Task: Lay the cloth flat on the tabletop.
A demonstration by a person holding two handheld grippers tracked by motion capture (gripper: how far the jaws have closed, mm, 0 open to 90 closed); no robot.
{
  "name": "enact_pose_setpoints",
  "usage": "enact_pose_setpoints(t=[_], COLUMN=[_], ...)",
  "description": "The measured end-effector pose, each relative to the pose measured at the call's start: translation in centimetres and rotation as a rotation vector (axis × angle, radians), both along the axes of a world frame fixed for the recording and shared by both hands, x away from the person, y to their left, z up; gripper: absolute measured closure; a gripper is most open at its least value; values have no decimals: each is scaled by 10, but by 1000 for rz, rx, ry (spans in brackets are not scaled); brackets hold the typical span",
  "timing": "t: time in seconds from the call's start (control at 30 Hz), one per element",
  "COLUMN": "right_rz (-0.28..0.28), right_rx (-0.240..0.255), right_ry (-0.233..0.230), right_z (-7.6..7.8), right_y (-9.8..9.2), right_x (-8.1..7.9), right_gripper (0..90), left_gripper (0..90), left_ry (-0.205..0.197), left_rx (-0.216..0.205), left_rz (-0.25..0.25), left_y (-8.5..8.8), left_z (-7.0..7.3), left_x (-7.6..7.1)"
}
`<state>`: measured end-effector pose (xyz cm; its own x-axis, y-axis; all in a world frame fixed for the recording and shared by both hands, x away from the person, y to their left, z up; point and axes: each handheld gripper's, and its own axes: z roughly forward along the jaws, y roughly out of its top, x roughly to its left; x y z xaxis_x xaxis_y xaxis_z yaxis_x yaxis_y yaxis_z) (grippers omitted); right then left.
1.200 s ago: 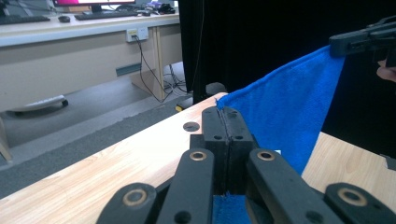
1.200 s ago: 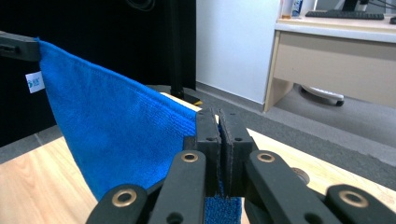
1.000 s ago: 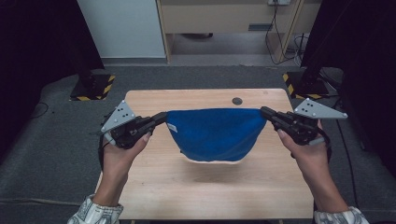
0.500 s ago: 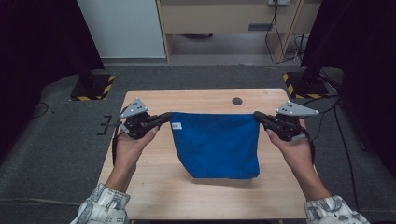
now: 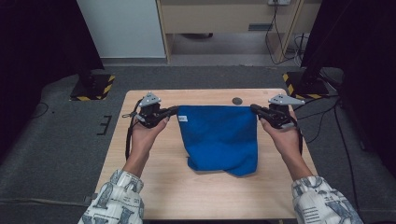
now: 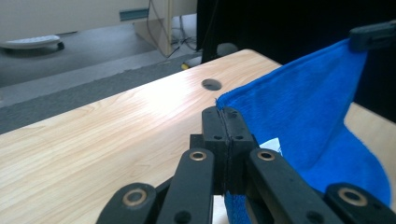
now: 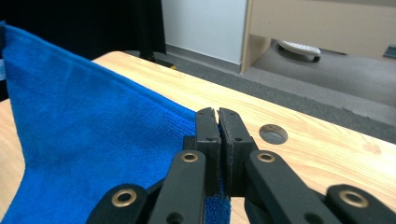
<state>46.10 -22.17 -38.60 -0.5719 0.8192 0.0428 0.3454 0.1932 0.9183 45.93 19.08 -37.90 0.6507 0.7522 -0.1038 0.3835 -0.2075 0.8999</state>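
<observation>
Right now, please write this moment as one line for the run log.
left tool: shut on towel | right tool: shut on towel | towel: lower edge on table

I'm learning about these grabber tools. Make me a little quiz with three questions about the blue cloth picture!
1. True or false: both grippers pinch the blue cloth.
2. Which part of the cloth does the left gripper hold? A) a top corner B) the bottom edge C) the middle
3. Fill in: the cloth's lower end rests on the wooden ____.

Key
1. True; the right gripper is shut on the opposite top corner.
2. A
3. table
</observation>
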Motion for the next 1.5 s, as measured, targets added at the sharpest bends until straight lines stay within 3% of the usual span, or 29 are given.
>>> enact_pose_setpoints(t=[0.37, 0.53, 0.67, 0.83, 1.07, 1.27, 1.4, 1.5], right_rz=[-26, -40, -50, -63, -81, -57, -56, -77], right_rx=[14, 2, -6, -7, 2, 6, -2, -16], right_ry=[24, 45, 56, 62, 78, 77, 83, 89], right_z=[-11, -17, -19, -20, -23, -21, -23, -25], right_y=[4, 5, 5, 3, -3, 12, 15, 9], right_x=[28, 39, 47, 53, 57, 62, 66, 69], right_gripper=[876, 876, 876, 877, 876, 877, 876, 876], left_gripper=[896, 896, 895, 896, 896, 896, 896, 896], left_ry=[4, -2, -3, 21, 25, 27, 35, 52], left_rx=[14, 13, 50, 51, 57, 95, 83, 73], left_rz=[62, 73, 78, 90, 90, 129, 133, 125], left_y=[-4, -7, -14, -16, -18, -6, -5, -14], left_z=[-8, -5, -2, -9, -12, -9, -11, -18], left_x=[24, 31, 37, 48, 50, 53, 57, 64])
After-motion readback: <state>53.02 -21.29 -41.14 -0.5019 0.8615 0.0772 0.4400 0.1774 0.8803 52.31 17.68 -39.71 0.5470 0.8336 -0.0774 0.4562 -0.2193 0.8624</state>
